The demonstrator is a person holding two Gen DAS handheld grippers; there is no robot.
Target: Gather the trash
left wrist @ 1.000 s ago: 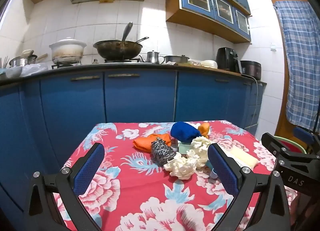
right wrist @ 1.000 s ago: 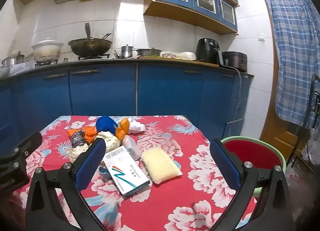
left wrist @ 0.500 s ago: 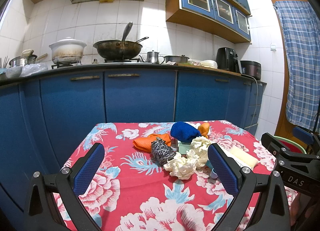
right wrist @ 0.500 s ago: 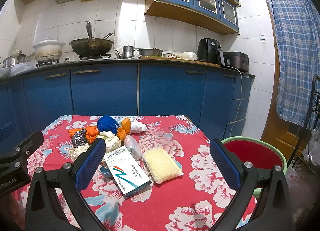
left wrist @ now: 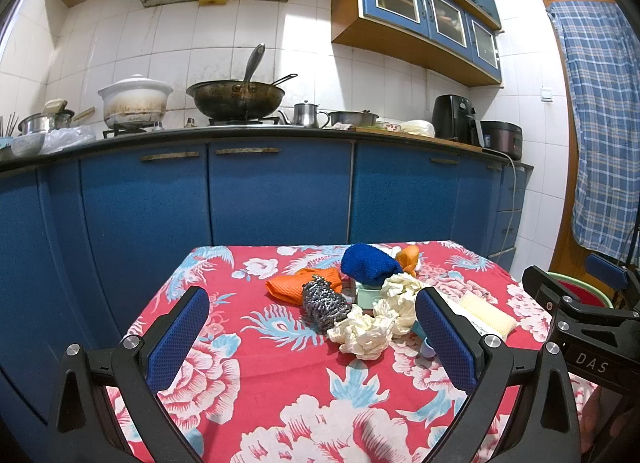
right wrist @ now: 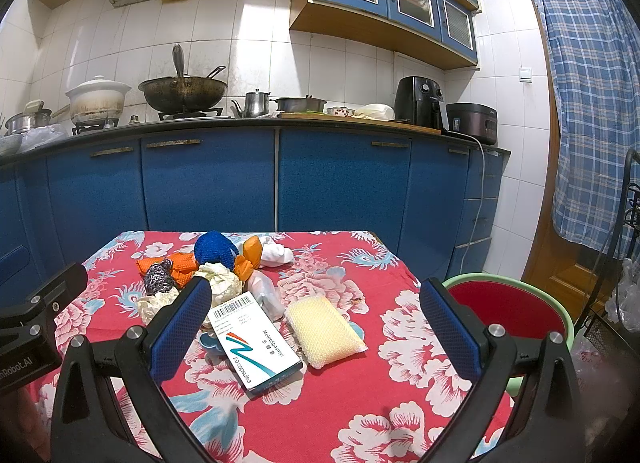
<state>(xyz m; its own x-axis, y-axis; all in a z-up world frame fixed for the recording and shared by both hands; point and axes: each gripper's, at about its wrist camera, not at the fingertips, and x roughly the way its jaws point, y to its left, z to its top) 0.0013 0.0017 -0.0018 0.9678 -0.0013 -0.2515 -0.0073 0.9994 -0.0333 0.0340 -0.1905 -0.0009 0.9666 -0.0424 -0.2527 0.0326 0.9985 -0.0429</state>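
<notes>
A pile of trash lies on the red floral tablecloth [left wrist: 248,359]: crumpled white paper [left wrist: 366,333], a steel scourer [left wrist: 322,301], an orange cloth [left wrist: 288,287], a blue cloth [left wrist: 366,263]. In the right wrist view I see a white medicine box [right wrist: 254,339], a yellow sponge [right wrist: 324,329] and a white wad [right wrist: 276,253]. A red bin with a green rim [right wrist: 508,309] stands right of the table. My left gripper [left wrist: 312,339] is open and empty, in front of the pile. My right gripper [right wrist: 316,329] is open and empty above the box and sponge.
Blue kitchen cabinets [left wrist: 276,195] run behind the table, with a wok [left wrist: 236,97], a white pot [left wrist: 134,99] and appliances on the counter. A blue checked curtain [right wrist: 592,103] hangs at the right. A wire rack [right wrist: 624,303] stands by the bin.
The right gripper has drifted slightly, so the table items sit a little higher in its view. The left gripper has not visibly moved.
</notes>
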